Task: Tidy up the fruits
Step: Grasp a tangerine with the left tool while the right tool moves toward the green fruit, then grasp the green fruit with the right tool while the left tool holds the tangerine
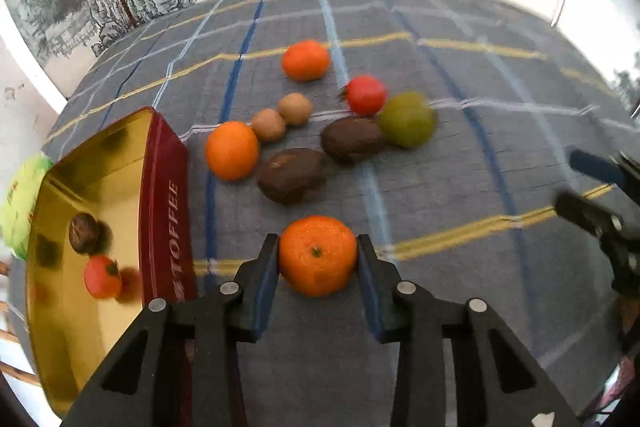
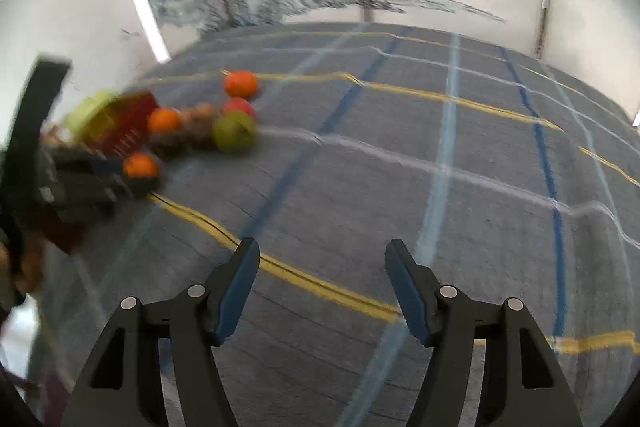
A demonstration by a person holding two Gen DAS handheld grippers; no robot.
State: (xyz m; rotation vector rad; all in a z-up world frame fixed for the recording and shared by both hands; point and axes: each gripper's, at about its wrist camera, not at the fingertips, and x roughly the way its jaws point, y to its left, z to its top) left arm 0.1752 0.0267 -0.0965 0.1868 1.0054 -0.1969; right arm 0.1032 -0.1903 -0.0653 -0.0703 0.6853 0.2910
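In the left wrist view, the left gripper (image 1: 318, 255) is clenched on a mandarin (image 1: 317, 255) at lower centre, one pad on each side and the stem end facing the camera. The relation that matters is sideways: the open toffee tin (image 1: 162, 203) lies to the lower left of the frame, just beside the held fruit, its long axis running up and away from the camera. A walnut (image 1: 83, 233) and a small red fruit (image 1: 102, 277) already lie inside. The remaining fruits (image 1: 292, 135) cluster on the plaid cloth (image 1: 460, 167) at centre, beyond the fingertips. The left gripper is plainly the nearer to the tin.

The right wrist view shows the right gripper (image 2: 322, 283) released, jaws apart over bare cloth, holding nothing. Tin and fruit are a blur at its left edge, well apart; the tin's interior is not readable there.
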